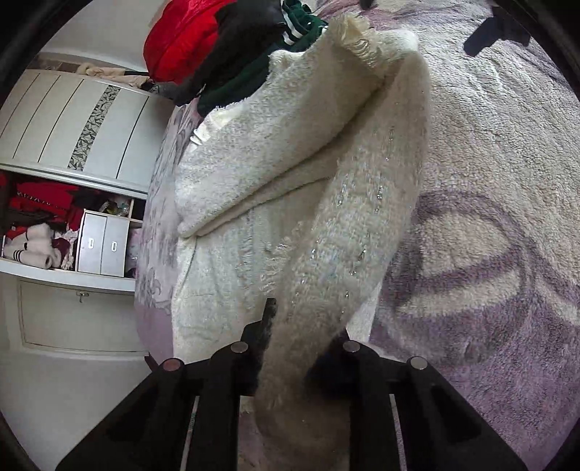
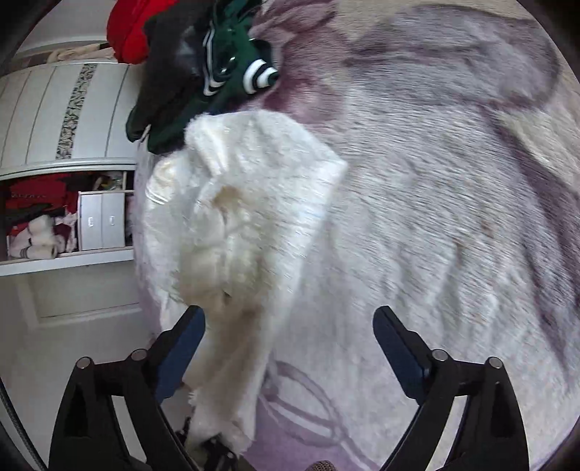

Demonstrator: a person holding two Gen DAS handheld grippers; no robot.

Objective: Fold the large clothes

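A fluffy white sweater [image 1: 253, 174] lies partly folded on a lilac patterned bedspread [image 1: 489, 181]. My left gripper [image 1: 290, 344] is shut on the sweater's sequinned sleeve [image 1: 344, 235], which hangs lifted from its jaws. In the right wrist view the sweater [image 2: 246, 203] sits left of centre, blurred. My right gripper [image 2: 290, 326] is open and empty, its left finger [image 2: 188, 333] beside the sweater's near edge. The right gripper also shows in the left wrist view [image 1: 496, 29] at the top right.
A pile of red, black and green clothes [image 1: 224, 47] lies at the bed's far end, touching the sweater. A white wardrobe [image 1: 72, 145] with open shelves of clothes stands to the left. The bedspread [image 2: 435, 217] stretches to the right.
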